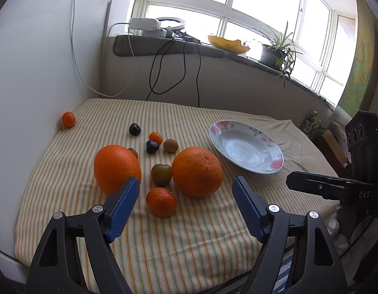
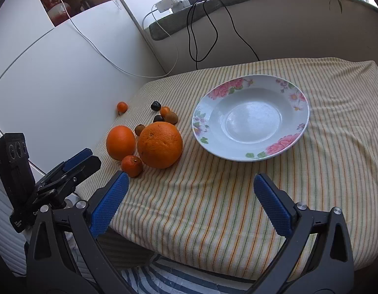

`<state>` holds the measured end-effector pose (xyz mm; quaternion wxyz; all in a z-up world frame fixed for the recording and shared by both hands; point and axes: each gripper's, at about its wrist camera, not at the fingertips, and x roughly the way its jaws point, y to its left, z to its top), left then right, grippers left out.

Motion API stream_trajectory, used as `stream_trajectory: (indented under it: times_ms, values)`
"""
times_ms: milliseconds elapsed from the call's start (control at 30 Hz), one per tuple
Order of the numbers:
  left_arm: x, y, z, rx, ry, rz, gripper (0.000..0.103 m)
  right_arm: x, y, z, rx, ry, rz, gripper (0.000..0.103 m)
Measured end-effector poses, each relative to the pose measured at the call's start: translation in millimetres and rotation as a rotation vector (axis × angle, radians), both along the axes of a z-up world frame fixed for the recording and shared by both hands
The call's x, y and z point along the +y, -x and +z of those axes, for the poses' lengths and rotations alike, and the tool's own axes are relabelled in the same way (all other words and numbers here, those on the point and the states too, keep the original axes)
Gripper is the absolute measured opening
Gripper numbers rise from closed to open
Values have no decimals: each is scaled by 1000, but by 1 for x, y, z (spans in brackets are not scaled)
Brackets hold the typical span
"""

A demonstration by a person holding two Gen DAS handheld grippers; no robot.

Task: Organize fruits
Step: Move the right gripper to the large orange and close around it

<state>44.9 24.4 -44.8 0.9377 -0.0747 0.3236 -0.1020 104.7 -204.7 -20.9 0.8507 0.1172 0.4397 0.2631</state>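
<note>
Left wrist view
Left hand-held gripper (image 1: 185,191): jaws wide apart, gripping nothing, above the striped counter (image 1: 164,245).
Mandarin (image 1: 161,202): just ahead, between the fingers.
Large orange (image 1: 197,171): ahead, slightly right.
Second orange (image 1: 117,169): ahead-left, behind the left finger.
Plate (image 1: 245,145): farther ahead-right, holding no fruit.

Right wrist view
Right hand-held gripper (image 2: 190,202): jaws spread, holding nothing.
Plate (image 2: 250,117): ahead, slightly right.
Fruit cluster: ahead-left, large orange (image 2: 160,144) nearest the plate.
Small fruits (image 2: 164,115): beyond the oranges.

- We see the left gripper (image 1: 185,207): black triangular arms, blue ribbed pads, silver round screws.
- The right gripper (image 2: 191,203) looks the same; its black body carries white lettering "DAS".
</note>
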Motion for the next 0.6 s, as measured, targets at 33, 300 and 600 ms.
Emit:
stream_trajectory:
  times_ms: [33, 300, 600]
  values:
    - [-2, -3, -3, 8, -2, -12, 76, 3, -3, -3, 17, -13, 6, 103]
    - [-19, -18, -14, 33, -42, -99, 72, 18, -30, -20, 150, -108, -1, 102]
    - [-24, -32, -23, 45, -48, -144, 64, 43, -51, -29, 211, -125, -2, 96]
